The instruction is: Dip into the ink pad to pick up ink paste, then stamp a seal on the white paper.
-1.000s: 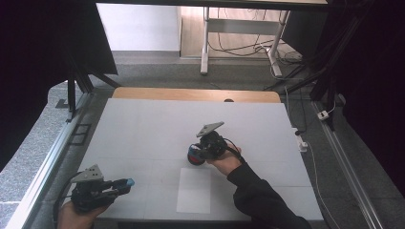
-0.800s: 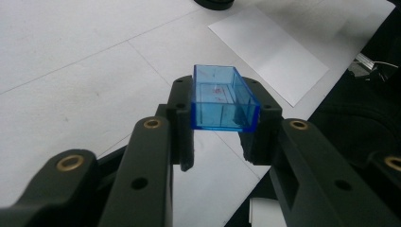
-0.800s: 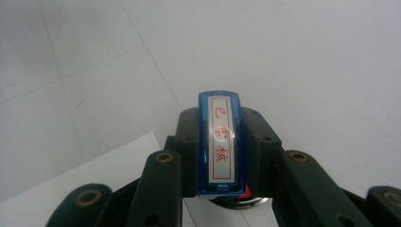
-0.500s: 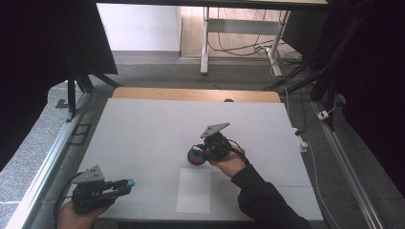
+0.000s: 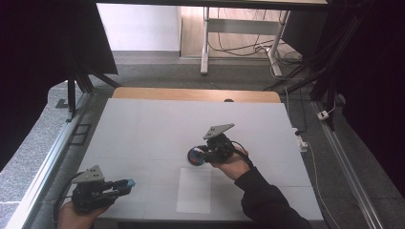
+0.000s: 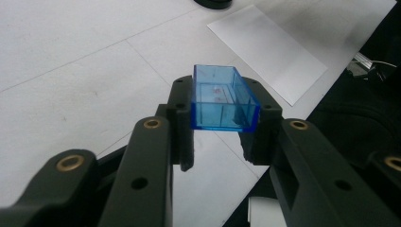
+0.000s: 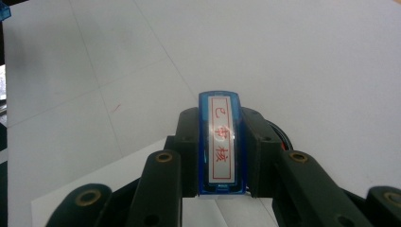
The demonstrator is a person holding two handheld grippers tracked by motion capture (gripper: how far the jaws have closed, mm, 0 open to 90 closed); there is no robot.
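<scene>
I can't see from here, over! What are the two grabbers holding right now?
Left gripper shut on blue cap. Right gripper shut on blue stamp, red characters showing. White paper lies between them, nothing blocking.

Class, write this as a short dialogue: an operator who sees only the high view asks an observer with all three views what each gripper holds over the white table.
Operator: What is the blue bit in the left gripper?
Observer: A see-through blue cap, hollow, clamped between the jaws by its long sides.
Operator: And what is in the right gripper?
Observer: A blue stamp, gripped by its sides. Its white face carries red characters inside a red frame.
</scene>
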